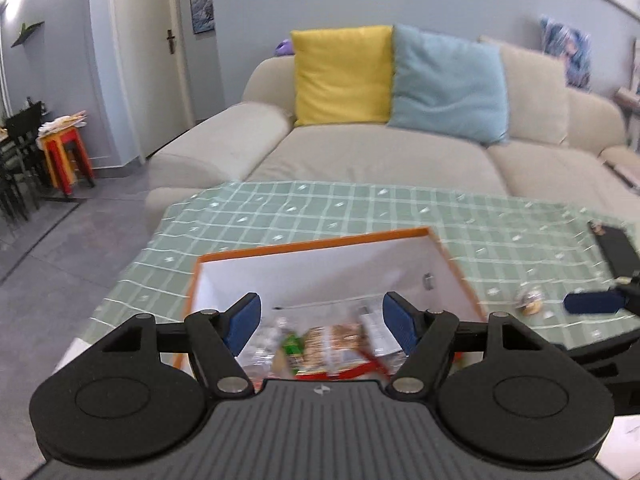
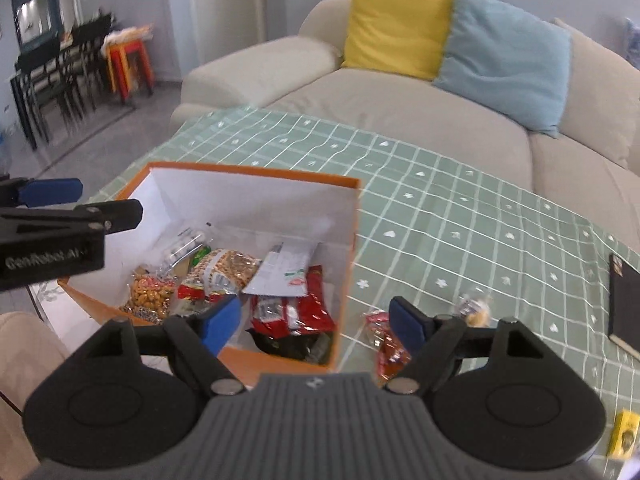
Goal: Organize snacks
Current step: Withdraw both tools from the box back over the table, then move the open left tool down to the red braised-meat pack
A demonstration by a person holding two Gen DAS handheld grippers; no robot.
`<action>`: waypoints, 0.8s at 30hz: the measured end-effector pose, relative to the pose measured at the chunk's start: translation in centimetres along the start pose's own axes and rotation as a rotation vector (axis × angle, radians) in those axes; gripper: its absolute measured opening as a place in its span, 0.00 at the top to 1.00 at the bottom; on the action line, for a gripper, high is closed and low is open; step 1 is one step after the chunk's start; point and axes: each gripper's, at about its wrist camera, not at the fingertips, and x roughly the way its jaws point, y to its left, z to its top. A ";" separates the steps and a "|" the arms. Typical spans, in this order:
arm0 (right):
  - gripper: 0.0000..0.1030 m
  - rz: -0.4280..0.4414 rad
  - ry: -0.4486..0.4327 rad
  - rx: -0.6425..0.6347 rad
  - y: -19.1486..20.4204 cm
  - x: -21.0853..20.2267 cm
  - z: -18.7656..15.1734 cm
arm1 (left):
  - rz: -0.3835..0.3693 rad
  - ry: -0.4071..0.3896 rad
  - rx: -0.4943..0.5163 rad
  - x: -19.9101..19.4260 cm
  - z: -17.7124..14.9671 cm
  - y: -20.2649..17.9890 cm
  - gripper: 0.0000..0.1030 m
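**Both grippers empty over the snack box**

An orange box (image 2: pixel 344 264) with white inner walls stands open on the desk (image 2: pixel 460 216), which wears a green checked cloth, close to its left edge and toward the near side. Inside lies a heap of snack packets (image 2: pixel 240 280): a clear bag of orange-brown nuts at the left, a netted bag of something golden in the middle, a white wrapper leaning on red packets at the right, something dark at the near wall.

The left gripper (image 1: pixel 322 322) hangs above the box, pointing down into it, its blue-padded jaws spread wide with nothing between them. The right gripper (image 2: pixel 316 320) hovers over the box's near right corner, jaws also well apart and gripping nothing; one pad sits over the box's contents, the other over the cloth.

Outside the box, just beside its right wall, a red packet (image 2: pixel 380 340) lies on the cloth. A little further right rests a small clear-wrapped snack (image 2: pixel 476 312). A dark flat slab (image 2: pixel 624 304), perhaps a phone or notebook, lies near the desk's right edge, and a small yellow box (image 2: pixel 624 436) shows at the near right corner.

Behind the desk stands a beige sofa (image 1: pixel 360 160) with a yellow cushion (image 1: pixel 342 74) and a pale blue cushion (image 1: pixel 448 84) side by side.
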 end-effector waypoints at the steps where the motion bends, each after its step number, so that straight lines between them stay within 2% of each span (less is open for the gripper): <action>1: 0.23 -0.004 -0.015 0.014 -0.6 -0.5 -0.7 | -0.008 -0.009 -0.006 -0.1 -0.2 -0.3 0.20; 6: 0.24 -0.045 -0.052 0.057 -3.8 -2.0 -4.2 | -0.079 -0.024 -0.005 -0.6 -1.6 -2.7 0.20; 11: 0.24 -0.071 -0.005 0.097 -6.6 -2.0 -7.4 | -0.196 0.010 0.046 -0.4 -3.1 -6.1 0.20; 15: 0.24 -0.103 0.019 0.106 -8.3 -1.8 -9.6 | -0.260 0.048 0.085 0.1 -4.5 -9.1 0.20; 20: 0.25 -0.152 0.048 0.125 -10.3 -0.8 -12.0 | -0.303 0.099 0.135 1.1 -6.2 -12.1 0.22; 24: 0.25 -0.197 0.098 0.209 -12.5 0.2 -12.9 | -0.333 0.140 0.135 2.1 -7.0 -13.8 0.24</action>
